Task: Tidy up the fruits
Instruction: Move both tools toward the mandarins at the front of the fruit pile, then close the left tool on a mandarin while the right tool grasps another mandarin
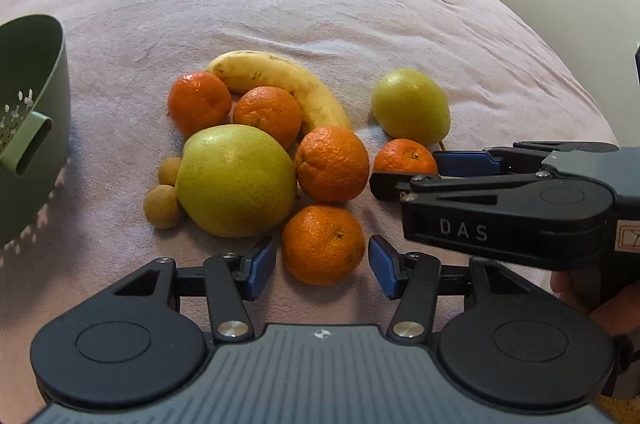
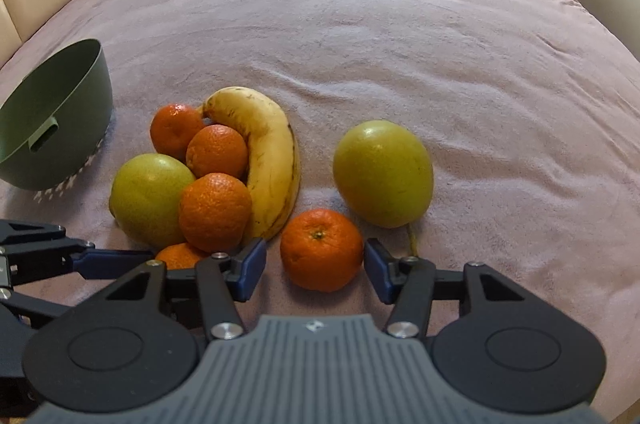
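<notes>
A: Your jaws on the left gripper (image 1: 322,266) stand apart around a tangerine (image 1: 323,244), one pad on each side and neither visibly pressing. Nothing is held there yet.

B: And the right gripper (image 2: 315,270)?

A: Much the same: released, straddling its own tangerine (image 2: 321,249), with slim gaps at the pads. That fruit sits on the bed (image 2: 360,24), just on your side of the banana (image 2: 264,160) tip. The left one's fruit lies a little further from the banana, beside the big green fruit (image 1: 236,180).

B: Where does it all go?

A: Probably the green colander (image 1: 32,128), well beyond the banana's far end, on the pile's left.

B: What could spoil it?

A: The blanket is soft, so if you press down while closing, the round fruit may roll out forward. The left tangerine sits close to its neighbours; a pad catching one could nudge the pile. Your two grippers also work close together, so lifting both at once risks a knock.
</notes>
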### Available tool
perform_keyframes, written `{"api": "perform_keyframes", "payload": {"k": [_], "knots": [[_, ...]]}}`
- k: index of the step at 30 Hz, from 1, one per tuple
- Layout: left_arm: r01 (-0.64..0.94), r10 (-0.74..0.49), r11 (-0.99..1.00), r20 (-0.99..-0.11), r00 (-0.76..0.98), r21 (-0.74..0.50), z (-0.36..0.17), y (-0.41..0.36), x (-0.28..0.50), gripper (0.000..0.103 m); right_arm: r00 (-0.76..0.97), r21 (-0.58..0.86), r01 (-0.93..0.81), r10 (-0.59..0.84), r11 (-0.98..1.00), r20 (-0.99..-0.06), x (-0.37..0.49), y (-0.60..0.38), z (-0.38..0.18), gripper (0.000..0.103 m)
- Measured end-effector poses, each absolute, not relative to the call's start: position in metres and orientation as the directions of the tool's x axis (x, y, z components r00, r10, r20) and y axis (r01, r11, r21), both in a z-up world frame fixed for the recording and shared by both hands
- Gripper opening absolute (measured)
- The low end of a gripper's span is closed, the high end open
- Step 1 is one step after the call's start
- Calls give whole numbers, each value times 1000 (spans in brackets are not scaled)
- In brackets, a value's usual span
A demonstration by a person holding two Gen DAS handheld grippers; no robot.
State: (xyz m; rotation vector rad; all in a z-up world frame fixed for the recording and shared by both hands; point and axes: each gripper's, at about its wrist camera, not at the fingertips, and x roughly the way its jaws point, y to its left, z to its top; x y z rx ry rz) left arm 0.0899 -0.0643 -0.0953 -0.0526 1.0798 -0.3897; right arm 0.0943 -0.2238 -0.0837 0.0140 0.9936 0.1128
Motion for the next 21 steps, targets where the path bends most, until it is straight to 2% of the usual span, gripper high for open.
{"api": "perform_keyframes", "payload": {"k": [2,13,14,16,21], "knots": [[283,-333,932,-848,412,-228,-96,-65,90,63,537,66,-72,95,995,-838,94,-225,-84,44],[276,-317,938,-847,428,-211,-102,-74,93,67,524,157,-14,141,988,-840,93,-237,-88,44],[271,-317,938,-847,426,-215,-103,-74,94,64,522,160,-13,143,987,-841,92,-237,-88,44],[265,-310,941,-850,426,-211,-105,-74,95,54,522,162,-16,146,987,-840,91,-237,-87,44],[275,-290,944,-859,422,-184,-101,-75,92,53,518,174,-15,157,985,-841,89,-239,-85,43]]}}
